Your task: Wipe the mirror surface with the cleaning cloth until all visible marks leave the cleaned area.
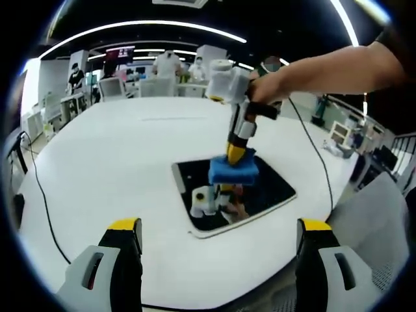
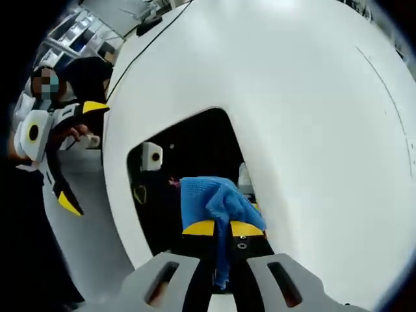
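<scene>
A dark rectangular mirror (image 1: 273, 188) with a white rim lies flat on the round white table (image 1: 130, 175). A folded blue cleaning cloth (image 1: 233, 170) presses on its middle, pinched by the right gripper (image 1: 235, 153), which points down from a person's hand. In the right gripper view the mirror (image 2: 195, 149) reflects the gripper, and the blue cloth (image 2: 214, 201) bunches between the yellow-tipped jaws of my right gripper (image 2: 220, 229). My left gripper (image 1: 221, 234) hovers open near the table's front edge, holding nothing. The left gripper (image 2: 65, 156) also shows beyond the table edge.
A thin black cable (image 1: 45, 201) runs across the table's left part, another cable (image 1: 315, 149) trails from the right gripper. Desks, chairs and people (image 1: 169, 65) stand beyond the far edge. A grey chair back (image 1: 377, 214) sits at the right.
</scene>
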The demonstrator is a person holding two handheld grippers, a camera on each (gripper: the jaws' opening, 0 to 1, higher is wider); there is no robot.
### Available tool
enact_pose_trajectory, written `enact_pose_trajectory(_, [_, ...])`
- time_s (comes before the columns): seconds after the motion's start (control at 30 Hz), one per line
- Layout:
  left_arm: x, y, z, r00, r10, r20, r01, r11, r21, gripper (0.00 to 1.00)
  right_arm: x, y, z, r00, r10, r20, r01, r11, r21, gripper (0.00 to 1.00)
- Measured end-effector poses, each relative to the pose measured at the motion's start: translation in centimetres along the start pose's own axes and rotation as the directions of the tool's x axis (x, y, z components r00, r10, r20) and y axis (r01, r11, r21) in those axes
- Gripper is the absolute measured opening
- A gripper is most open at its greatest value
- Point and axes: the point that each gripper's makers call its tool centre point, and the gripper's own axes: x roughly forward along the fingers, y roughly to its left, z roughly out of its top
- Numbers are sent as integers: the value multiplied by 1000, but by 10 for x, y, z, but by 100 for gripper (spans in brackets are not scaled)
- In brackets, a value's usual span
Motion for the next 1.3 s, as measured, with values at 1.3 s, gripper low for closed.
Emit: enact_pose_trajectory(1.3, [-5,18,-3,969,222,-111,-208,971,119,88,-1,-19,11,988,-152,39,148,984,96,1])
